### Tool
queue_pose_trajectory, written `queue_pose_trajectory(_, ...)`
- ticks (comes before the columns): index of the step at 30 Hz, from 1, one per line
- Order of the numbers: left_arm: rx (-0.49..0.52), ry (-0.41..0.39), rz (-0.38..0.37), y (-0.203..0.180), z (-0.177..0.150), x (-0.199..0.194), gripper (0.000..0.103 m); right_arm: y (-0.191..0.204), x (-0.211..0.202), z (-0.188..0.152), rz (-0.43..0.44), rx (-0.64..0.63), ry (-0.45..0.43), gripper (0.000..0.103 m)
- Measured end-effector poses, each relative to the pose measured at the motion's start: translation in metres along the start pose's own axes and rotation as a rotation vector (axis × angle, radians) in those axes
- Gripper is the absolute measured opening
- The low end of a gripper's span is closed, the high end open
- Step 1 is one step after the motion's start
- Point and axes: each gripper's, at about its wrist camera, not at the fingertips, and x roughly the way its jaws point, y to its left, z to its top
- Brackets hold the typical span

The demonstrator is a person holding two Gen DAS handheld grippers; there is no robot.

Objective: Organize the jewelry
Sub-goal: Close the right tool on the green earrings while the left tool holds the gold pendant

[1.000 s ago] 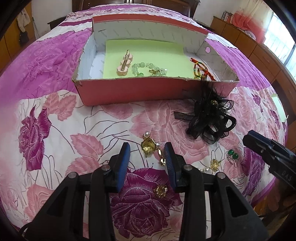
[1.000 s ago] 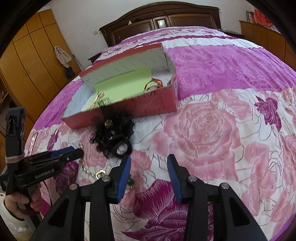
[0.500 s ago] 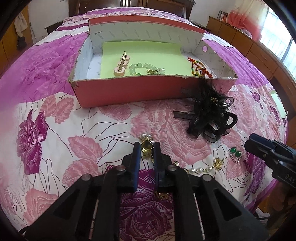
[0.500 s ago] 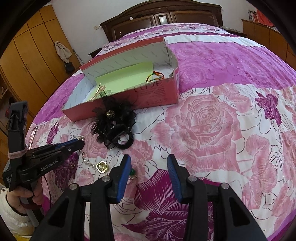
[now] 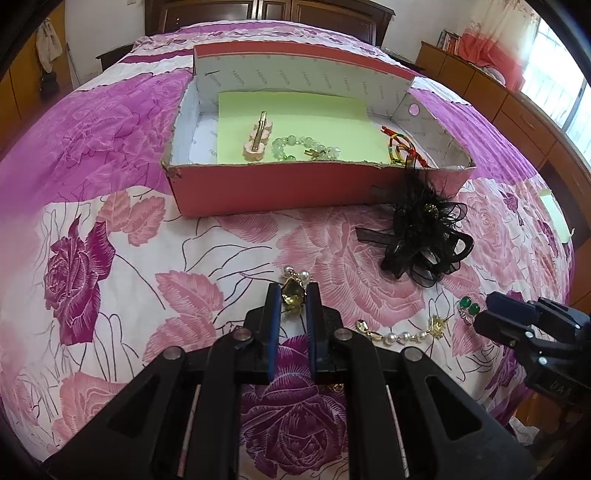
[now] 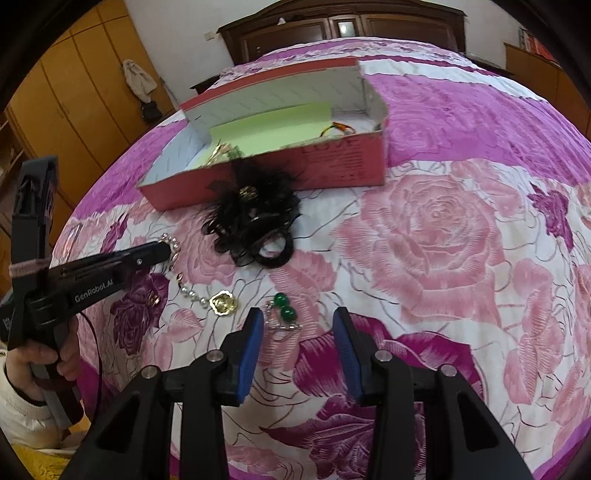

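Note:
My left gripper (image 5: 291, 295) is shut on a gold and pearl brooch (image 5: 293, 290) on the bedspread; it also shows in the right wrist view (image 6: 162, 251). My right gripper (image 6: 297, 321) is open, its fingers on either side of green bead earrings (image 6: 282, 308) that lie on the bed; these also show in the left wrist view (image 5: 469, 306). A pearl chain with gold charms (image 5: 402, 334) lies between the grippers. A black feather hair piece (image 5: 421, 229) lies against the red box (image 5: 277, 192), which holds a hair clip (image 5: 258, 134), a green bead bracelet (image 5: 299, 147) and coloured bangles (image 5: 400, 147).
The floral bedspread (image 6: 443, 229) covers the whole bed. Wooden wardrobes (image 6: 74, 92) stand at the left in the right wrist view, a headboard (image 6: 343, 29) at the back. A small gold piece (image 5: 334, 387) lies under my left gripper.
My left gripper has closed on the gold and pearl brooch. My right gripper moved forward toward the green earrings and stayed open.

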Motion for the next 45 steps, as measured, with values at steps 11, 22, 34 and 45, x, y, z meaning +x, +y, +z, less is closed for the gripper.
queue_pose_trajectory(11, 0.001, 0.001, 0.001, 0.0, -0.001, 0.0, 0.003, 0.008, 0.01, -0.001, 0.026, -0.046, -0.002, 0.02)
queue_pose_trajectory(22, 0.002, -0.004, 0.003, 0.001, -0.002, -0.004, 0.003, 0.004, -0.003, -0.003, 0.047, -0.036, -0.038, 0.02)
queue_pose_trajectory(34, -0.002, -0.041, -0.011, -0.002, 0.005, -0.023, 0.0, -0.002, -0.026, 0.007, 0.039, -0.025, -0.101, 0.006)
queue_pose_trajectory(45, -0.004, -0.052, -0.007, -0.003, 0.006, -0.027, 0.0, -0.014, -0.027, 0.006, 0.026, 0.004, -0.095, 0.006)
